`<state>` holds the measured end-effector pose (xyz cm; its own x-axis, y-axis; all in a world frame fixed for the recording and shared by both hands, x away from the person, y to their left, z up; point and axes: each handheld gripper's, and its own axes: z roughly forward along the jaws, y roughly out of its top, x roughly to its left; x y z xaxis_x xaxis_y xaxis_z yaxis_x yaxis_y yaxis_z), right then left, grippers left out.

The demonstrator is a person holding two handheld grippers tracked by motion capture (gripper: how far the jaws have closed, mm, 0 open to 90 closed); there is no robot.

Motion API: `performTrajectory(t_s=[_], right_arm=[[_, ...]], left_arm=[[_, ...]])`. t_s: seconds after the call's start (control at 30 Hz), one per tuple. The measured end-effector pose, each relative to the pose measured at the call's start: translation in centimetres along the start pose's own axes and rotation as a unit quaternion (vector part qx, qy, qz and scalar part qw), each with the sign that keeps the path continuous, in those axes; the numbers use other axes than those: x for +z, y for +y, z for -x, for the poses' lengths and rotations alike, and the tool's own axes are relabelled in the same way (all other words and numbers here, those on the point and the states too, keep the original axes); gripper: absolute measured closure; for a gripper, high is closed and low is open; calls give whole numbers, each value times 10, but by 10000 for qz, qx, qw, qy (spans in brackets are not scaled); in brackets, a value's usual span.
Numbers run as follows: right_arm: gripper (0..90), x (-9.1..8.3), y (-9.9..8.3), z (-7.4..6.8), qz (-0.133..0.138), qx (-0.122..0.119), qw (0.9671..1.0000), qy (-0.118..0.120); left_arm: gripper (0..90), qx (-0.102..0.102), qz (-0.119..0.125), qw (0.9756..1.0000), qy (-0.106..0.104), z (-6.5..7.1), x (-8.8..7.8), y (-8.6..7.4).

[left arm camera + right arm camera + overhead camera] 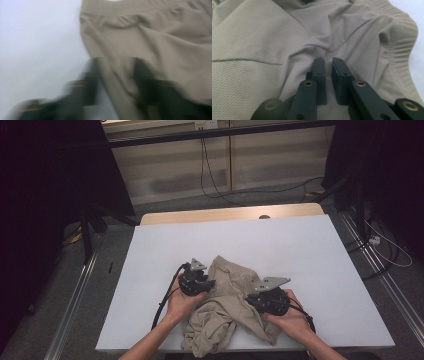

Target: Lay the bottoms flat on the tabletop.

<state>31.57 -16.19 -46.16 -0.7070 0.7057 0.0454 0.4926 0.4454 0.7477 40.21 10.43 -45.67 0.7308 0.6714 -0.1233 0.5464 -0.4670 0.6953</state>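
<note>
High view: a crumpled beige garment (227,310) is lying on the white worktop (310,270) near its front edge, its long axis running from the far middle toward the person, with the lower end hanging at the worktop's edge. The left claw (209,284) is sitting at the garment's upper left edge, and the right claw (248,299) is bearing on the cloth from the right, about midway along it; both hands are flanking the heap, the right one lying lower down the cloth. Left gripper view: the picture is blurred, but the left claw (116,72) is straddling a ridge of the fabric (155,45) at its left border, with bare worktop (37,42) just beside it; the jaws appear to be pinching that ridge, though the blur is leaving the contact uncertain. Right gripper view: the right claw (328,68) is pointing into the folds, jaws drawn nearly together with a thin fold of cloth (287,42) lying in the gap, which I judge to be a pinch. A ribbed hem (402,32) is lying to the upper right of that claw. No containers are present. The cloth lies directly ahead of both claws.
</note>
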Motion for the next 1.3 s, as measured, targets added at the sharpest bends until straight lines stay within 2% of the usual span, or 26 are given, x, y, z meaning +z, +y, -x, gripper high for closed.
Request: performTrajectory(t_s=[0.07, 0.23, 0.3, 0.37, 0.47, 0.57, 0.67, 0.73, 0.8, 0.87, 0.93, 0.97, 1.03, 1.07, 1.13, 1.17, 1.27, 1.3], right_arm=[[796, -1, -1, 0, 27, 59, 10000, -8], [665, -4, -1, 0, 102, 59, 9998, -163], [611, -9, 0, 3, 194, 112, 9997, -114], [570, -17, 2, 5, 286, 162, 9994, -80], [589, -36, 5, 13, 578, 322, 9976, -182], [706, -55, 1, 29, 768, 552, 9948, -383], [750, -59, -8, 45, 614, 806, 9921, -735], [716, -55, -14, 51, 432, 996, 9915, -718], [682, -50, -14, 53, 387, 1030, 9916, -676], [667, -48, -8, 54, 509, 966, 9912, -743], [688, -45, -1, 58, 642, 998, 9902, -733], [688, -43, 1, 59, 625, 994, 9902, -755], [689, -34, 0, 62, 379, 1036, 9913, -723], [683, -30, -2, 63, 227, 1044, 9912, -780], [636, -27, -4, 64, 32, 1068, 9918, -699], [605, -27, -6, 64, -15, 1089, 9916, -691], [590, -25, -13, 63, -169, 1222, 9906, -595], [585, -25, -14, 62, -131, 1217, 9906, -610]], left_arm=[[894, 128, -45, 9999, -53, 0, -4, -3], [900, 50, -207, 9997, -136, -2, -24, -16], [900, -42, -226, 9996, -155, -3, -33, -25], [900, -51, -237, 9996, -141, -2, -42, -34], [899, -138, -263, 9993, -245, -1, -55, -46], [899, -245, -218, 9990, -295, -2, -65, -56], [897, -334, -81, 9990, -297, -6, -73, -57], [897, -321, -29, 9990, -321, -8, -71, -54], [896, -317, -111, 9989, -332, -9, -66, -54], [894, -259, -175, 9990, -307, -8, -62, -54], [893, -277, -142, 9990, -311, -7, -63, -53], [892, -283, -127, 9990, -313, -8, -63, -53], [890, -315, -128, 9989, -319, -9, -65, -54], [890, -316, -123, 9989, -333, -9, -65, -54], [891, -331, -127, 9987, -358, -9, -65, -55], [892, -310, -161, 9988, -345, -9, -64, -55], [892, -290, -206, 9988, -348, -8, -63, -54], [892, -297, -183, 9988, -342, -8, -63, -54]])
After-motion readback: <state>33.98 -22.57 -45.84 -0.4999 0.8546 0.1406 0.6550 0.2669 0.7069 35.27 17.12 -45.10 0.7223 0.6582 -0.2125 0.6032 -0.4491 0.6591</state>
